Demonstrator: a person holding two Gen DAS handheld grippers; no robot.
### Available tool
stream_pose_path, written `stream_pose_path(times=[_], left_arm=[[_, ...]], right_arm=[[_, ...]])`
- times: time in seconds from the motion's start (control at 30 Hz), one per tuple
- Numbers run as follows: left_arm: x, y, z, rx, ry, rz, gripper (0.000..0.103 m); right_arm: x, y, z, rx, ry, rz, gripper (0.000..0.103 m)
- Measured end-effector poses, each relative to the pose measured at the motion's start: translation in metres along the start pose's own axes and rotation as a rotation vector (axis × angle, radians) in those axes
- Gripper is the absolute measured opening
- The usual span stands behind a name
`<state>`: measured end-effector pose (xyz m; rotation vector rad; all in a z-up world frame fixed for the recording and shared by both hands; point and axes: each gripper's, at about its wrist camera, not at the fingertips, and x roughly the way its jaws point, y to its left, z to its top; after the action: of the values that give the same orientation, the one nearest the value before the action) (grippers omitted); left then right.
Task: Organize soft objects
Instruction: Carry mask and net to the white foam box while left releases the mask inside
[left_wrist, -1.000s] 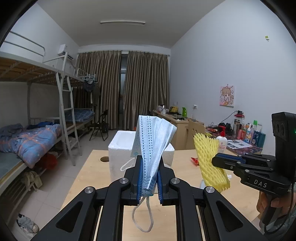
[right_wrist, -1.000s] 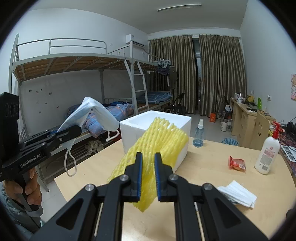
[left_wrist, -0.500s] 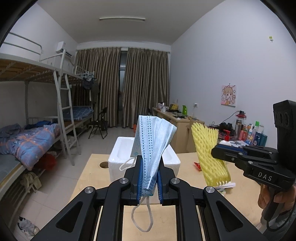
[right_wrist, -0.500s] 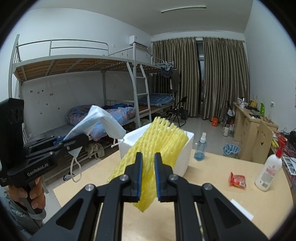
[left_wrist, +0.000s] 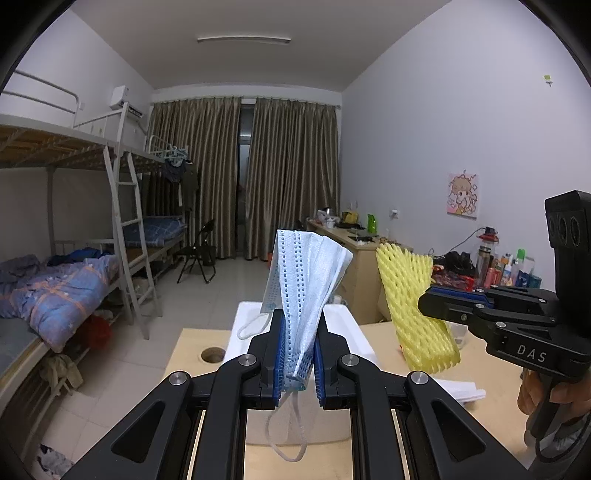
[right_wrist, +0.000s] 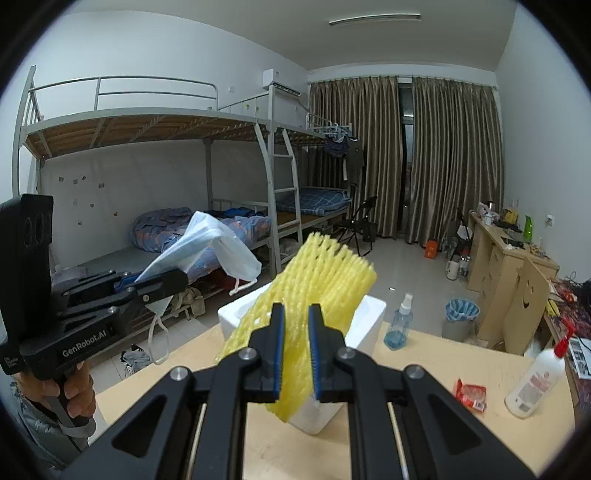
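My left gripper (left_wrist: 297, 325) is shut on a folded blue face mask (left_wrist: 304, 280), which stands up from the jaws with its ear loop hanging below. My right gripper (right_wrist: 296, 321) is shut on a yellow foam fruit net (right_wrist: 325, 280). Both are held in the air over a white foam box (left_wrist: 345, 325) on the wooden table (left_wrist: 192, 347). In the left wrist view the right gripper (left_wrist: 424, 304) and its yellow net (left_wrist: 413, 306) show at right. Seen from the right wrist, the left gripper (right_wrist: 181, 277) and the mask (right_wrist: 210, 247) are at left.
On the table lie a stack of white masks (left_wrist: 461, 389), a red snack packet (right_wrist: 471, 395), a white pump bottle (right_wrist: 535, 380) and a blue spray bottle (right_wrist: 399, 325). The table has a round hole (left_wrist: 213, 354). Bunk beds (right_wrist: 147, 155) stand left, desks (right_wrist: 506, 266) right.
Both grippers have risen with their loads and moved toward the white foam box, which sits lower and closer in both views. Neither grip has changed.
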<state>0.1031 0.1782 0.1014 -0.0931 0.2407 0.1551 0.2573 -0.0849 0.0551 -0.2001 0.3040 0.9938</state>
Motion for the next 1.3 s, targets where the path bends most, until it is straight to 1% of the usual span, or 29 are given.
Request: stream_pose_path(times=[0.17, 0.43, 0.7, 0.83, 1.07, 1.3], left_arm=[[0.016, 0.007, 0.014, 0.001, -0.010, -0.011, 0.014], [0.041, 0.015, 0.028, -0.008, -0.014, -0.049, 0.014], [0.080, 0.021, 0.024, -0.023, 0.029, -0.081, 0.014], [0.100, 0.023, 0.019, -0.017, 0.068, -0.091, 0.014], [0.131, 0.022, 0.009, 0.001, 0.139, -0.056, 0.014], [0.145, 0.024, 0.002, 0.012, 0.166, -0.026, 0.015]], right_arm=[[0.007, -0.005, 0.007, -0.005, -0.006, 0.001, 0.015], [0.019, -0.016, 0.007, 0.010, -0.003, 0.020, 0.015], [0.034, -0.022, 0.007, 0.016, 0.020, 0.026, 0.015], [0.037, -0.024, 0.009, 0.020, 0.033, 0.017, 0.015], [0.045, -0.027, 0.010, 0.029, 0.063, 0.005, 0.015], [0.051, -0.028, 0.015, 0.035, 0.082, 0.012, 0.015]])
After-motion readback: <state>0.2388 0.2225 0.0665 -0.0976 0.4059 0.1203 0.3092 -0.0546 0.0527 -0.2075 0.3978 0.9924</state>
